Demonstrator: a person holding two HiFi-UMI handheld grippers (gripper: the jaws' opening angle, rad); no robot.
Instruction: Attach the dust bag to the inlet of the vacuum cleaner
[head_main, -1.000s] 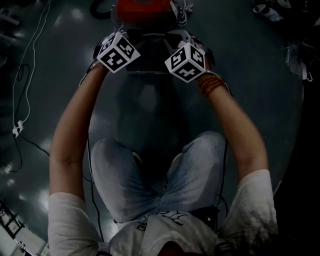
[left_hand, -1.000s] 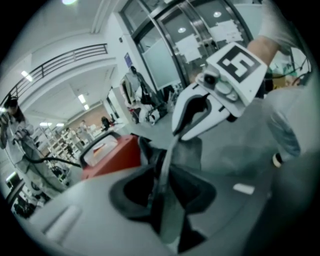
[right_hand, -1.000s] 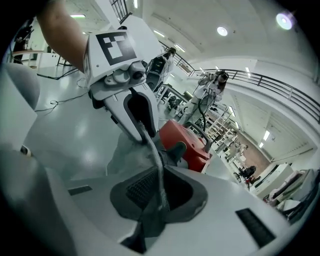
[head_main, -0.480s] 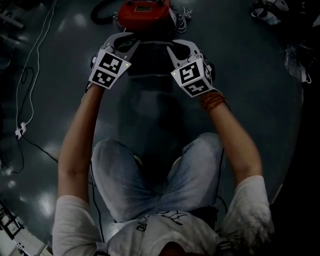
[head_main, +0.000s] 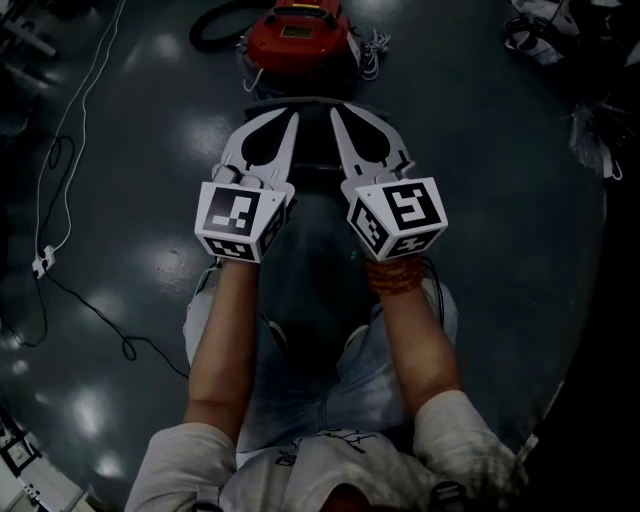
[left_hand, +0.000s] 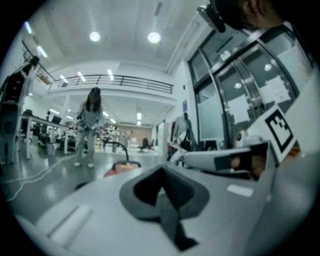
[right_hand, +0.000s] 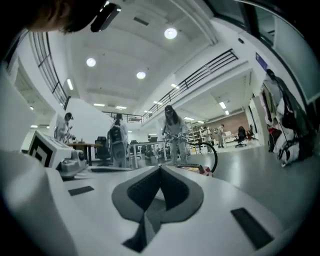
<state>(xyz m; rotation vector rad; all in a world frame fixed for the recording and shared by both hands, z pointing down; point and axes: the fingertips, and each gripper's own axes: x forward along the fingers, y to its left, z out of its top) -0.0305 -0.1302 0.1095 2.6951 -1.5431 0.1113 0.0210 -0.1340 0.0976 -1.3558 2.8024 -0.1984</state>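
The red vacuum cleaner (head_main: 298, 35) stands on the dark floor ahead of the person's knees. It also shows low in the left gripper view (left_hand: 121, 168) and the right gripper view (right_hand: 204, 170). A dark flat thing (head_main: 312, 150), too dim to name, lies just in front of it, under the jaws. My left gripper (head_main: 292, 116) and right gripper (head_main: 336, 112) are held up side by side and point level at the vacuum. On each the jaws are shut, with nothing between them (left_hand: 161, 168) (right_hand: 160, 167).
A white cable (head_main: 62, 130) and a power strip (head_main: 38, 262) lie on the floor at the left. A black hose (head_main: 215, 22) curls beside the vacuum. Loose items (head_main: 545, 25) sit at the far right. A person (left_hand: 89, 125) stands farther back in the hall.
Both grippers have lifted from the dark thing by the vacuum and come back toward the person. They have rolled onto their flat sides, and their jaws have gone from apart to shut.
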